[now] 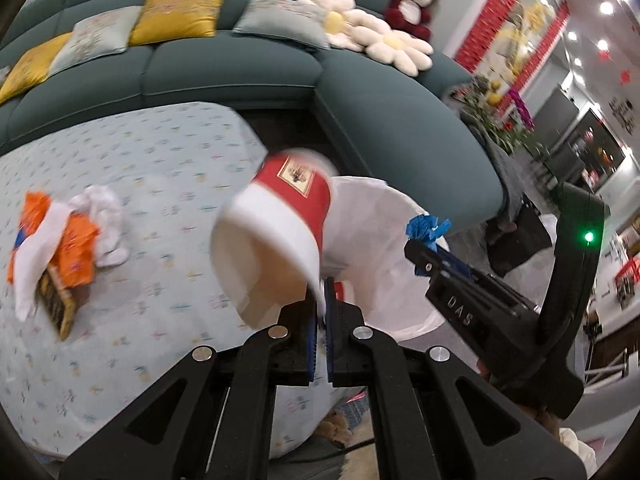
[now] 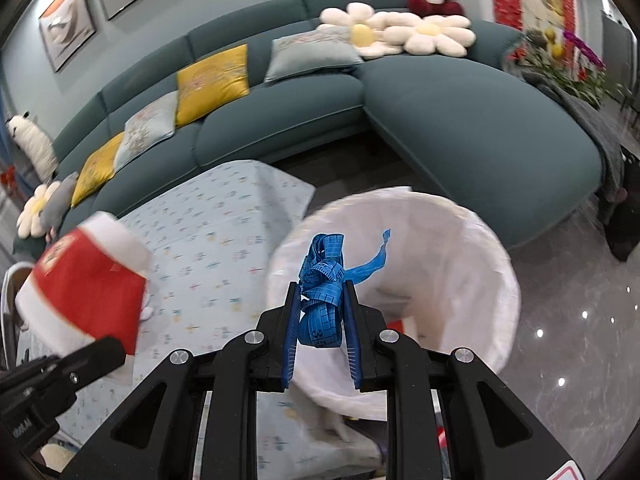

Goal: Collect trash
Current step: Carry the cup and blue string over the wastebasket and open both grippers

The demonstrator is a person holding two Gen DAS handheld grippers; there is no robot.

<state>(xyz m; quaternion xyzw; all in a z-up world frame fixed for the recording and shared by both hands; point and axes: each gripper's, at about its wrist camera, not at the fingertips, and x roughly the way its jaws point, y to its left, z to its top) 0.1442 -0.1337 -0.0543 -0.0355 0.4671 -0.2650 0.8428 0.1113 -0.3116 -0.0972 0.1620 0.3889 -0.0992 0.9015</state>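
Observation:
My left gripper (image 1: pixel 321 292) is shut on the rim of a red and white paper cup (image 1: pixel 276 224), held tilted at the table's right edge beside the bin; the cup also shows in the right wrist view (image 2: pixel 86 292). My right gripper (image 2: pixel 320 296) is shut on a bunched blue measuring tape (image 2: pixel 324 292), held above the near rim of a bin lined with a white bag (image 2: pixel 472 240). The tape (image 1: pixel 426 230) and bin (image 1: pixel 384 248) also show in the left wrist view. Orange wrappers, white tissue and a dark packet (image 1: pixel 60 256) lie on the table at the left.
The table has a pale blue patterned cloth (image 1: pixel 160 184). A teal corner sofa (image 2: pixel 460 120) with cushions stands behind the table and bin. A red item (image 2: pixel 400 326) lies inside the bin. The floor at the right is glossy grey (image 2: pixel 568 340).

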